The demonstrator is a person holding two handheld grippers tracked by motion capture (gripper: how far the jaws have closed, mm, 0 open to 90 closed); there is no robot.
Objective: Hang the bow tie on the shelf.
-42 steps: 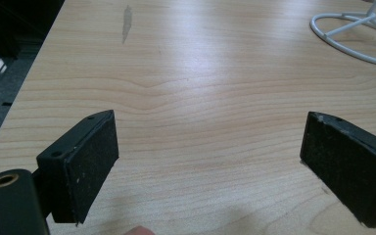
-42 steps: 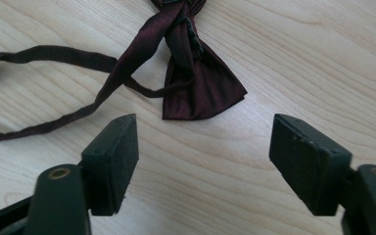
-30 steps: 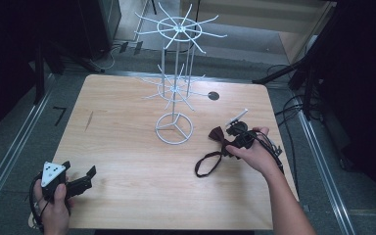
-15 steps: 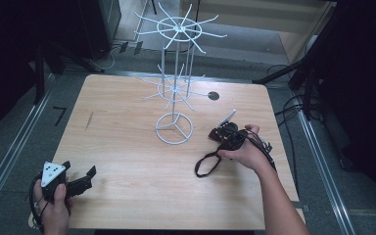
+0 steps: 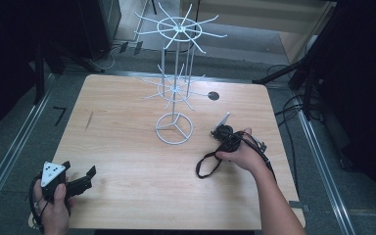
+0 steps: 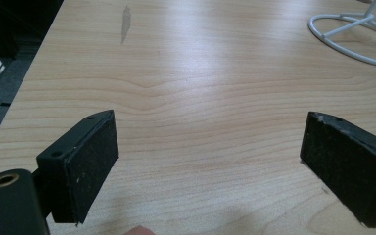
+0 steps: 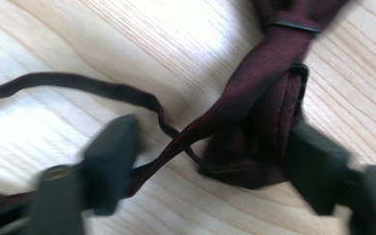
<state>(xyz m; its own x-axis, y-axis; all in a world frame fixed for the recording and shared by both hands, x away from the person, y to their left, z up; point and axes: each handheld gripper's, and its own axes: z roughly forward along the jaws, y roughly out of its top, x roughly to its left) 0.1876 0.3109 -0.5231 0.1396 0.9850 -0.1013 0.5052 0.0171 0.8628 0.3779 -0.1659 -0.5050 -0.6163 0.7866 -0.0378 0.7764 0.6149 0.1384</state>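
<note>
Nearest me, my left gripper (image 5: pixel 76 182) sits at the table's near left corner, jaws wide apart over bare wood, nothing between them. Across to my right gripper (image 7: pixel 210 166): in its own view the jaws stand apart, straddling a dark red bow tie (image 7: pixel 269 107) lying on the table, with its thin strap (image 7: pixel 93 88) trailing off in a loop. From above, that loop (image 5: pixel 208 166) lies just beside my right hand (image 5: pixel 242 152).

Risk here, as I judge it: the jaws bracket both the folded cloth and a strap crossing under it. If I close now I may pinch only the strap, and the bow would dangle and swing. The cloth looks slick and soft, so a shallow bite could slip out. The loose loop could also snag on the white wire stand (image 5: pixel 175 128) just beside it, and that stand looks light enough to tip.

The table (image 5: pixel 127 161) is pale wood grain, with a small scuff toward the far left and a black round plug (image 5: pixel 213 96) near the back. Beyond it, dark floor, cables at right, a wooden unit at the far wall.
</note>
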